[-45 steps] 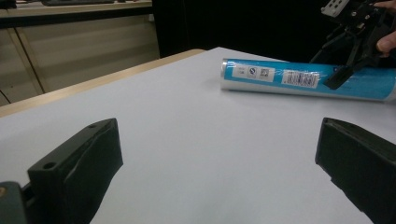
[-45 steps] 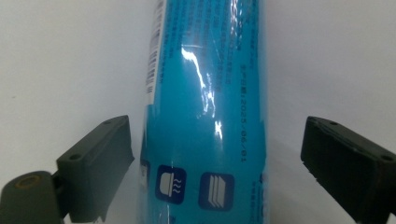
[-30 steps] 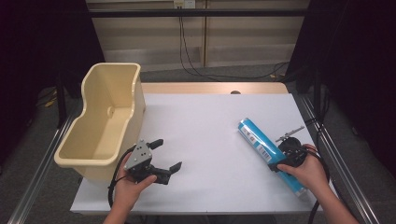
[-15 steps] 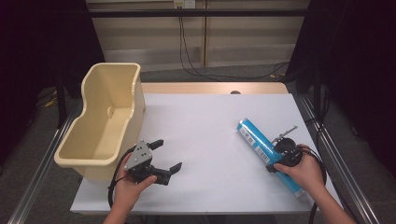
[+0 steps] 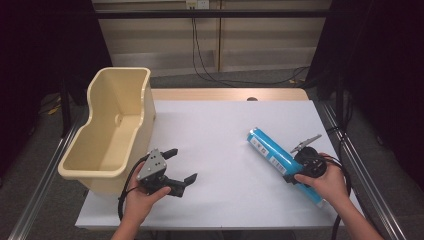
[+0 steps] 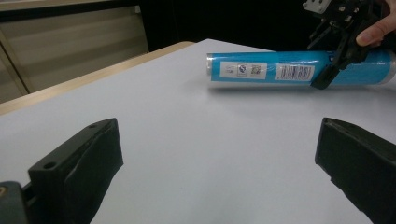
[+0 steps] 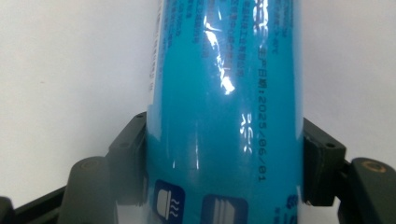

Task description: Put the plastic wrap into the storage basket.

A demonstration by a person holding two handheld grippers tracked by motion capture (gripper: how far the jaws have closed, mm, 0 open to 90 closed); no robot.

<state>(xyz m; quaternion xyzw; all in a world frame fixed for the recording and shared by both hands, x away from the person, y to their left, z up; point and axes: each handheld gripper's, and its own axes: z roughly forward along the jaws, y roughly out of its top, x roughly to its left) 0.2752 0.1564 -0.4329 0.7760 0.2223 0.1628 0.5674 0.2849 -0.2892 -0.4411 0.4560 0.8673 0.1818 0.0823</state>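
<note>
A: Start at the left edge of the table. What's there?

B: A cream plastic bin (image 5: 107, 135), overhanging the left edge a little, with nothing visible inside. Just beside it, near the front edge, the left tongs (image 5: 181, 165) rest in a hand with their jaws spread wide and nothing between them. In the left gripper view both jaws frame bare white table (image 6: 196, 140).

A: And to the right?

B: The blue tube (image 5: 280, 162) lies flat on the table, slanted toward the front right corner. The right tongs (image 5: 296, 172) sit across its lower part; in the right gripper view a jaw presses each side of the blue tube (image 7: 224, 107), so they are clamped on it.

A: How should the lift go?

B: I'd judge the grip is well off the tube's middle, so the long free end may sag. Keep the clamp firm, since the glossy wrapper looks slippery, and raise it level before carrying it across.

A: Toward the bin?

B: Likely. Bring the tube in lengthwise along the bin, and keep the left tongs clear.
</note>
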